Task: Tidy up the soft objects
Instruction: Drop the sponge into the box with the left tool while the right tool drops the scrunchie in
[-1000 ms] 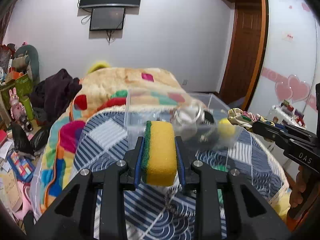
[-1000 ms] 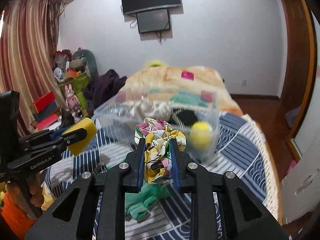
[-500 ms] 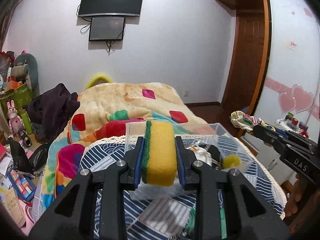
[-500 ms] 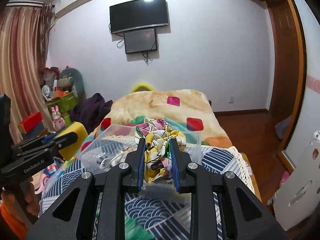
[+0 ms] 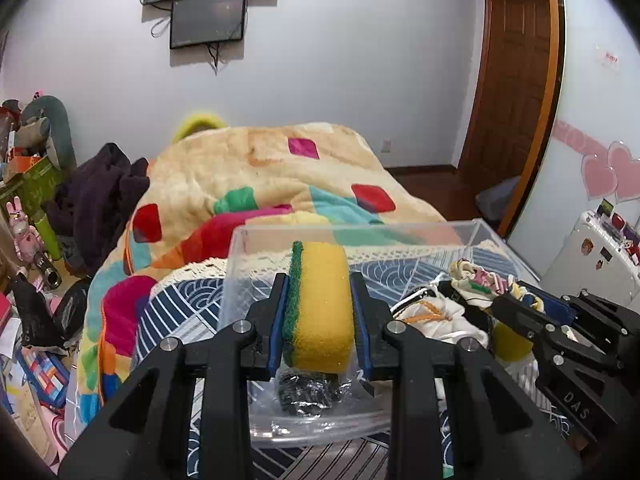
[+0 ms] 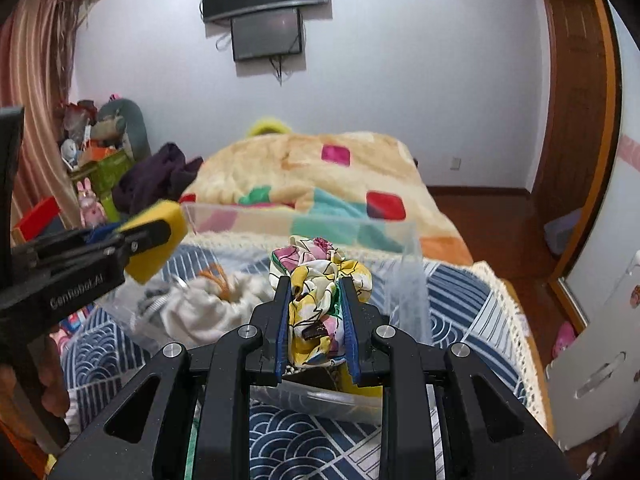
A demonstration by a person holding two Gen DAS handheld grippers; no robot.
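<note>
My left gripper [image 5: 320, 312] is shut on a yellow sponge with a green scouring side [image 5: 318, 304], held over the left part of a clear plastic bin [image 5: 240, 240] on the bed. My right gripper [image 6: 316, 312] is shut on a flowered fabric scrunchie [image 6: 318, 280], held over the bin's right part [image 6: 408, 248]. The bin holds a white cloth [image 6: 200, 308], a yellow ball [image 5: 510, 342] and a black item in clear wrap [image 5: 308, 394]. The sponge also shows in the right wrist view [image 6: 160, 236], the scrunchie in the left wrist view [image 5: 484, 284].
The bin sits on a blue and white patterned bedspread [image 6: 460, 312]. A colourful quilt [image 5: 260, 176] is heaped behind it. Dark clothes [image 5: 100, 196] and toys clutter the left side. A wooden door [image 5: 512, 80] and white cabinet [image 6: 592, 360] stand right.
Both grippers have moved forward and down over the bin, which now fills the near view. Each still holds its object.
</note>
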